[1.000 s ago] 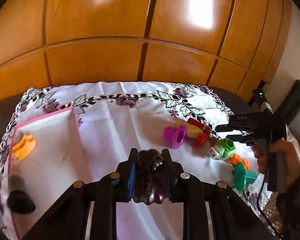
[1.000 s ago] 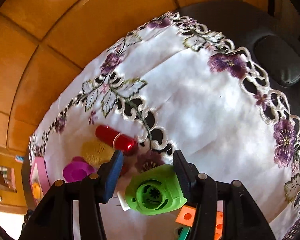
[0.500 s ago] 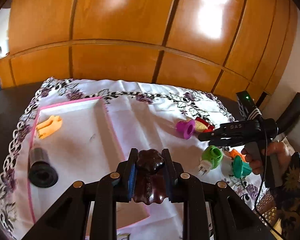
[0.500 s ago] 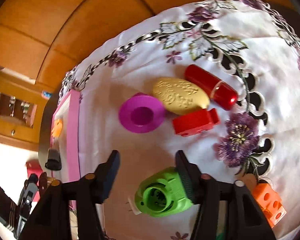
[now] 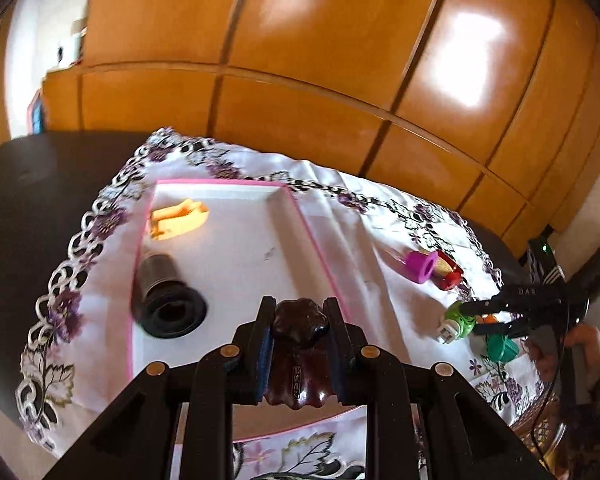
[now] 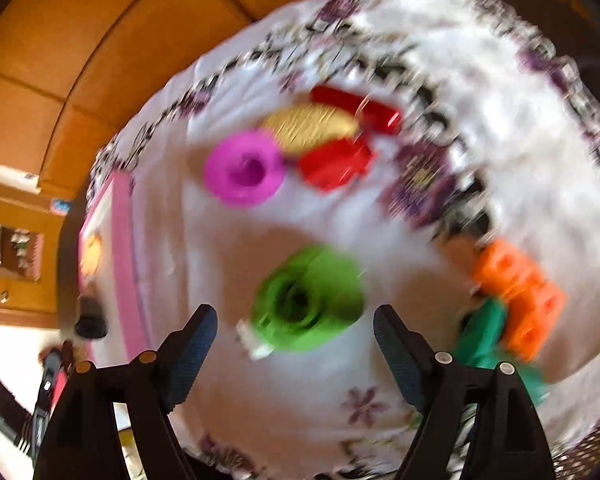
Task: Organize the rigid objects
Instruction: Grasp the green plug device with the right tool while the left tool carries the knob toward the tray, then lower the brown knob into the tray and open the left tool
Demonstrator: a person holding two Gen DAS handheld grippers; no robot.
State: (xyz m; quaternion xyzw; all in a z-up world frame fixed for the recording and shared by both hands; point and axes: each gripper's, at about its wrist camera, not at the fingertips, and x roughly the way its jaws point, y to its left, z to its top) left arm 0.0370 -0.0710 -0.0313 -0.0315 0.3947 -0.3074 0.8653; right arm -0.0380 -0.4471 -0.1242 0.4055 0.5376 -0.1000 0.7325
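My left gripper point(image 5: 299, 320) is shut on a dark brown carved piece point(image 5: 298, 354), held over the near right part of the pink-rimmed white tray point(image 5: 300, 220). Inside that tray lie an orange piece point(image 5: 179, 218) and a black cylinder point(image 5: 166, 300). My right gripper point(image 6: 296, 322) has its jaws opening, wide apart on either side of a green plug-like piece point(image 6: 308, 308) that lies on the cloth, untouched by the pads. Beyond it sit a magenta spool point(image 6: 242, 172), a gold oval point(image 6: 310, 126) and red pieces point(image 6: 334, 162). The right wrist view is blurred.
An orange block point(image 6: 520, 296) and a teal piece point(image 6: 482, 334) lie right of the green piece. A white embroidered cloth point(image 5: 352, 216) covers a dark table, with wooden wardrobe panels point(image 5: 300, 80) behind. A hand point(image 5: 580, 348) holds the right gripper point(image 5: 474, 320) at the table's right edge.
My left gripper carried the brown piece leftward until it came over the tray. The right gripper's jaws spread apart and drew back from the green piece, which now lies free on the cloth.
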